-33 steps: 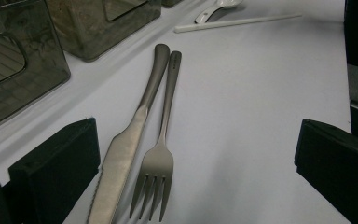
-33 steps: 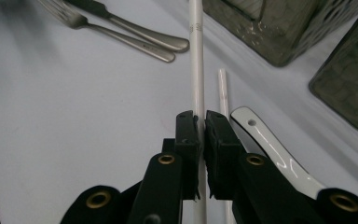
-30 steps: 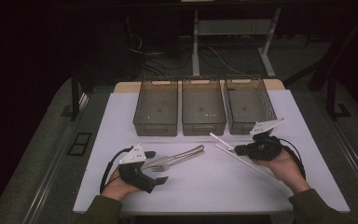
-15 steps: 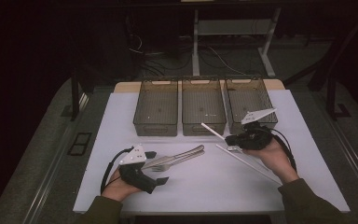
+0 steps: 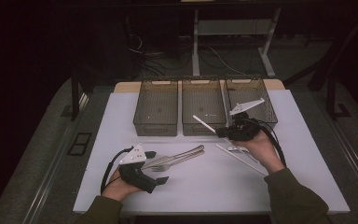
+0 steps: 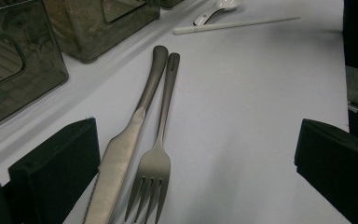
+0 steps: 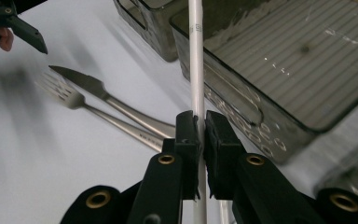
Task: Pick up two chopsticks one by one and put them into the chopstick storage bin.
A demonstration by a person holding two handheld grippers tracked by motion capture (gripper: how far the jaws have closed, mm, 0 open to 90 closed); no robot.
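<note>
Two jaws of R gripper (image 7: 197, 135) clamped on white stick (image 7: 195, 56); L gripper (image 6: 191, 154) wide apart, knife (image 6: 121, 158) & fork (image 6: 156, 163) between, untouched.

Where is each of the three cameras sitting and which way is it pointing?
High view: above the table's near edge, facing forward and down; both hands, left claw, right claw.
Left gripper view: on the left claw, along the table over knife and fork; open jaws.
Right gripper view: on the right claw, toward the bins; jaws clamp a white chopstick.
Shared: knife and fork.

right tool (image 7: 197, 135) clamped, left tool (image 6: 191, 172) open
</note>
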